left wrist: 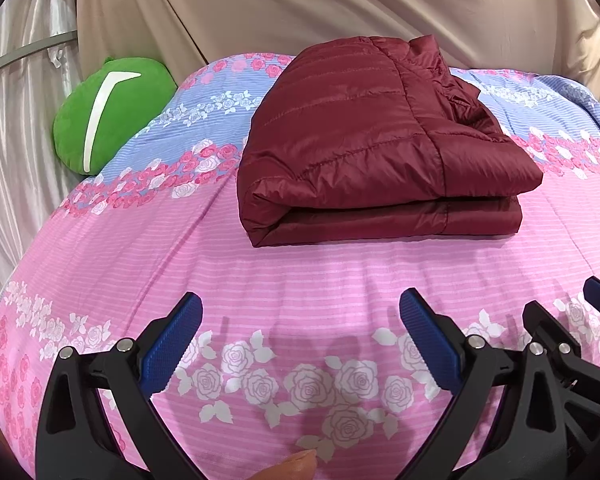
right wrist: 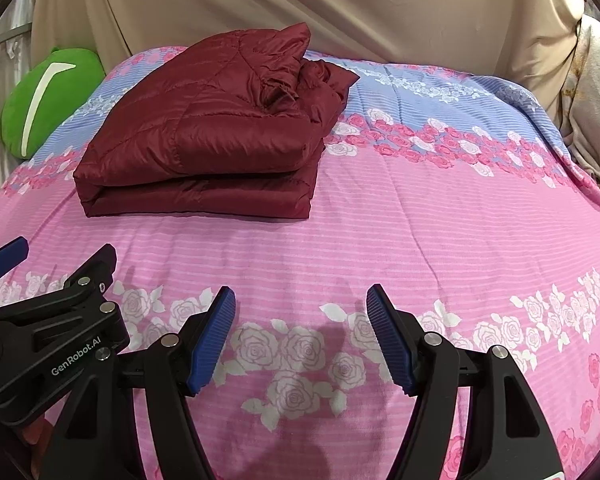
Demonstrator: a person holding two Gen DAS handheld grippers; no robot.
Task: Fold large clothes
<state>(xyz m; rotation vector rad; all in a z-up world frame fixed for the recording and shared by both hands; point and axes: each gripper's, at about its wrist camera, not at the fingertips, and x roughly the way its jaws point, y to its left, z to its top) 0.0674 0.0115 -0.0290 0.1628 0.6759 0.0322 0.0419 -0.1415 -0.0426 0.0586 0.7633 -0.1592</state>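
A dark red quilted jacket (left wrist: 372, 144) lies folded into a thick rectangle on the pink and blue floral bedspread (left wrist: 300, 280); it also shows in the right wrist view (right wrist: 208, 132), at the upper left. My left gripper (left wrist: 300, 308) is open and empty, held over the bedspread in front of the jacket, well apart from it. My right gripper (right wrist: 300, 300) is open and empty, beside the left one and to the right of the jacket. The left gripper shows at the lower left of the right wrist view (right wrist: 52, 280).
A green plush cushion (left wrist: 108, 116) lies at the far left of the bed, also in the right wrist view (right wrist: 44, 100). Beige drapes (left wrist: 340, 8) hang behind the bed. A pale floral cloth (right wrist: 596, 112) hangs at the right edge.
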